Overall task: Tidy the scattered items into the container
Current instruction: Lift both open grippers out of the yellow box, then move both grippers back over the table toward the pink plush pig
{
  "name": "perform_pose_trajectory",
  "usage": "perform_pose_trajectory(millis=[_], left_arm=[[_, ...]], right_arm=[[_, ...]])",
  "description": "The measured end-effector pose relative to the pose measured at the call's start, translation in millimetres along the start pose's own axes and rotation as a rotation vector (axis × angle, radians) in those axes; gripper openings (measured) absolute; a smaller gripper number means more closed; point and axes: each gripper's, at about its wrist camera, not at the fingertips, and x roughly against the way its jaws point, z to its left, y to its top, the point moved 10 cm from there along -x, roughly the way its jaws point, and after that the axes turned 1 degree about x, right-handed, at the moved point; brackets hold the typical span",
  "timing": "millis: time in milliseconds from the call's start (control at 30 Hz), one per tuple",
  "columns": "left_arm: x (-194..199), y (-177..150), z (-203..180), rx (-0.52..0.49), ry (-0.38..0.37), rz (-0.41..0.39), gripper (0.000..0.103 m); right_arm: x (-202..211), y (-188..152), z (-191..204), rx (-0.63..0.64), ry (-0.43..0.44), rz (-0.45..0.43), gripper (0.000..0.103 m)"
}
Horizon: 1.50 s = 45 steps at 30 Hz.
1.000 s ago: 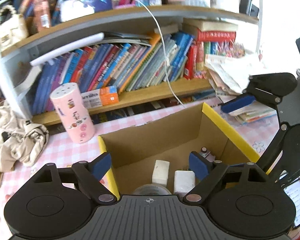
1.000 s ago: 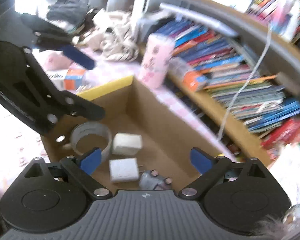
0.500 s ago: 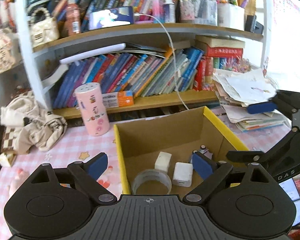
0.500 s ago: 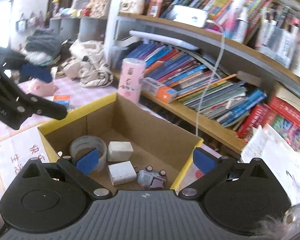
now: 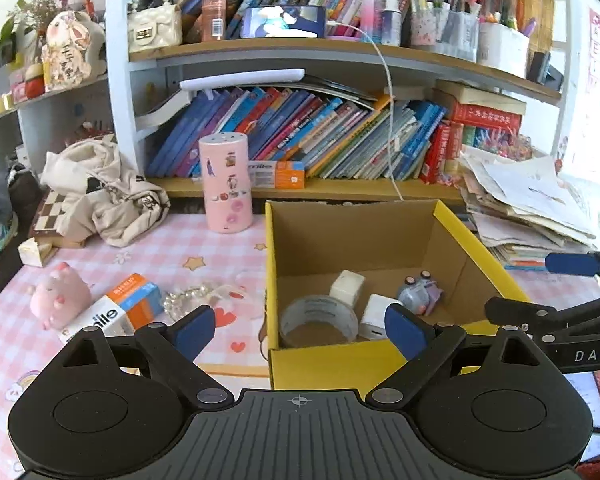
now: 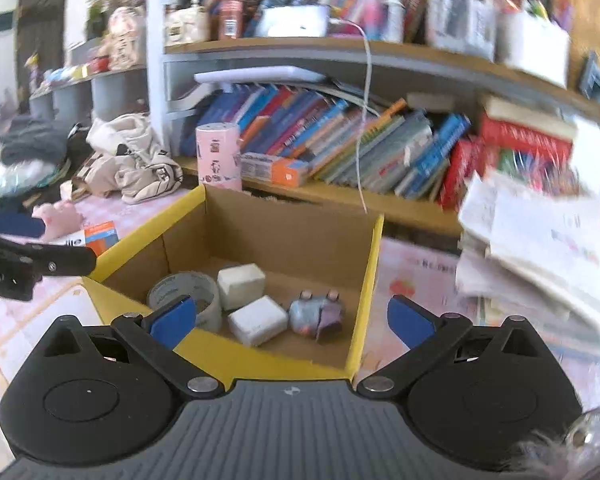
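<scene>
A yellow-rimmed cardboard box (image 5: 452,220) stands on the pink checked tablecloth and shows in the right wrist view too (image 6: 374,236). Inside lie a tape roll (image 5: 318,318), two white blocks (image 5: 347,285) (image 5: 374,316) and a small grey-purple toy (image 5: 418,294). Left of the box lie a toothpaste carton (image 5: 124,306), a pearl bracelet (image 5: 188,298) and a pink pig toy (image 5: 60,296). My left gripper (image 5: 298,328) is open and empty in front of the box. My right gripper (image 6: 292,314) is open and empty above the box's near corner.
A pink cylinder (image 5: 225,184) stands behind the box's left side. A bookshelf (image 5: 320,188) runs along the back. Crumpled cloth (image 5: 108,200) lies at the left. A paper stack (image 5: 532,208) sits at the right. A white cable (image 5: 388,120) hangs down to the box.
Both grippers have pulled back from the box and risen. The left view now takes in the items on the cloth left of the box. Both stay open.
</scene>
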Motion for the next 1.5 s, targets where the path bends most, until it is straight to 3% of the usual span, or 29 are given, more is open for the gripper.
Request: perform_pose_trajectory(millis=[567,767,1133,1500], left_arm=[[11,-26,17,-0.051,-0.133,0.059,0.095],[22,-37,47,-0.07,-0.135,0.1,0.095],[40,-44,102,-0.038,-0.144,0.094,0.098],[52,-71,151,-0.017,-0.125,0.157,0.099]], right_arm=[[18,-30,52,-0.009,-0.077,0.115,0.103],[16,-37,89,-0.059,-0.061,0.173,0.103],[15,-36,162,0.027,-0.066,0.195,0.103],[8,-46,220,0.063,-0.037,0.256,0.103]])
